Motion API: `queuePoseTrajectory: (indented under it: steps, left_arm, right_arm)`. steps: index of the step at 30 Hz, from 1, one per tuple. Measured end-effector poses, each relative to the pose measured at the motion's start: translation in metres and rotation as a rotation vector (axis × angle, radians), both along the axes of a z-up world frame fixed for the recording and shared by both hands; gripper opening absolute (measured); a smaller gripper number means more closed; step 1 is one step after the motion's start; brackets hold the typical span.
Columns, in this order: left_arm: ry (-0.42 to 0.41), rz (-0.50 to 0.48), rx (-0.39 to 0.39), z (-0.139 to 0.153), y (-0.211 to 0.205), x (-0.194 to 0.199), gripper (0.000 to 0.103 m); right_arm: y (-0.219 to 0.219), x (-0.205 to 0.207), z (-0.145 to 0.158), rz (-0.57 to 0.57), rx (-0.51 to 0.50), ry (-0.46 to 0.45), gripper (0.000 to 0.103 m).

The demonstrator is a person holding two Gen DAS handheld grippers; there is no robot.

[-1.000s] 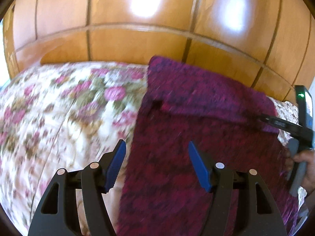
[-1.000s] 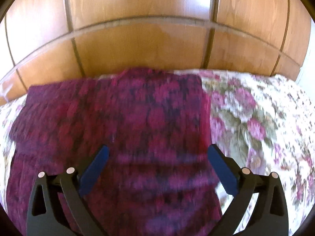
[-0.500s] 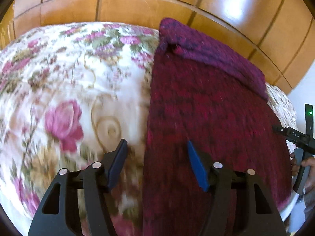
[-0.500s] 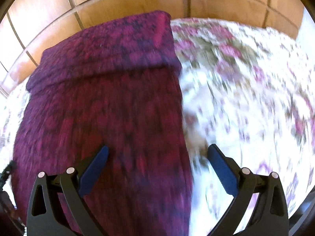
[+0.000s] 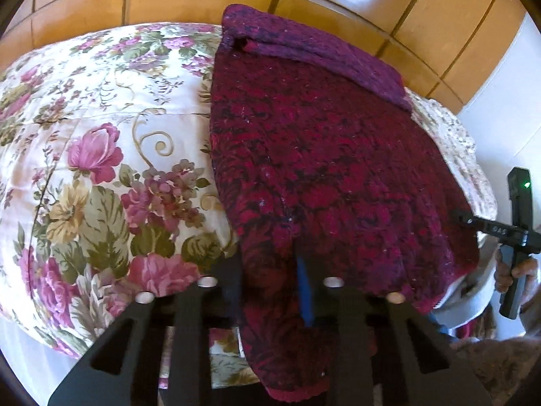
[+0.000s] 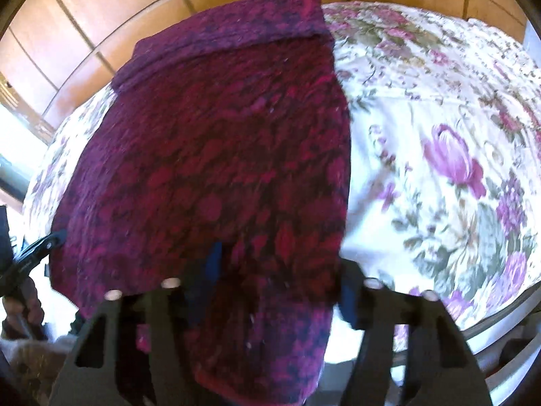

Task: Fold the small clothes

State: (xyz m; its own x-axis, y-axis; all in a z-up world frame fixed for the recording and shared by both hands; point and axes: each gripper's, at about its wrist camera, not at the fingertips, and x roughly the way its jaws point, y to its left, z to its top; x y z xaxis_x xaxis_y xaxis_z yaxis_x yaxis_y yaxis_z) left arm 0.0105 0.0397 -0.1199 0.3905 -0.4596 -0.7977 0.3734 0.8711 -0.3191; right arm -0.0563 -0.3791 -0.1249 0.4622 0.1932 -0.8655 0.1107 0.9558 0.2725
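**Both tools clamped on the near hem of the knit**

Your left tool point(image 5: 270, 291) has just been closing, and its jaws now pinch the near left corner of the dark red knit garment point(image 5: 321, 155). The cloth bunches up between the blue pads point(image 5: 304, 297) and hangs down over the bed's near edge below them. Your right tool point(image 6: 280, 287) has likewise just been closing, and it grips the near right corner of the same garment point(image 6: 216, 155); one blue pad point(image 6: 213, 260) shows at the left of the bunched cloth, the other is mostly covered by it.

Ahead of both tools the garment lies flat on the bed, running away from you, with its far end folded back over itself as a purple band point(image 5: 318, 47) close to the wooden headboard point(image 5: 189, 0). To the left of your left tool, the floral bedspread point(image 5: 98, 155) lies bare beside the garment's left edge. To the right of your right tool the same bedspread point(image 6: 439, 128) spreads out past the garment's right edge.

From the left tool's view, your right hand point(image 5: 517, 270) shows far to the right, wrapped around the black handle of the other tool, whose green light point(image 5: 526, 185) is lit. From the right tool's view, the left tool's black frame point(image 6: 30, 253) sits at the far left, at the garment's near corner.
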Motion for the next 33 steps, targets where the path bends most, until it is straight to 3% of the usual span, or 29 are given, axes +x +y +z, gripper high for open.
queuePoseTrajectory:
  steps: [1,2,8,11,17,23,26,29,30,33]
  left_arm:
    - [0.01,0.002,-0.024,0.002,0.002,0.002,0.019]
    - [0.024,0.007,-0.061,0.005,0.006,0.005,0.018]
    - [0.054,0.041,-0.296,0.03,0.022,0.028,0.016]
    - [0.043,0.053,-0.37,0.041,0.022,0.046,0.015]
    - [0.026,0.074,-0.413,0.046,0.007,0.097,0.015]
    - [0.133,0.147,-0.439,0.028,-0.008,0.158,0.015]
    - [0.205,0.183,-0.464,0.02,-0.012,0.181,0.017]
    - [0.258,0.227,-0.533,0.017,-0.003,0.196,0.028]
    - [0.259,0.233,-0.55,0.018,0.0,0.198,0.033]
    - [0.246,0.264,-0.591,0.022,0.014,0.2,0.042]
  right_arm:
    - [0.0,-0.001,0.001,0.009,0.025,0.009,0.028]
    - [-0.004,0.0,0.003,0.013,0.072,0.016,0.024]
    - [-0.015,0.011,0.03,-0.012,0.259,-0.081,0.021]
    - [-0.022,0.025,0.043,-0.036,0.321,-0.141,0.021]
    - [-0.04,0.069,0.05,-0.108,0.36,-0.193,0.02]
    - [-0.05,0.122,0.039,-0.17,0.357,-0.149,0.021]
    - [-0.053,0.14,0.032,-0.189,0.372,-0.123,0.031]
    - [-0.054,0.15,0.033,-0.168,0.382,-0.142,0.054]
    - [-0.055,0.152,0.034,-0.163,0.392,-0.149,0.066]
    - [-0.061,0.153,0.037,-0.176,0.432,-0.17,0.072]
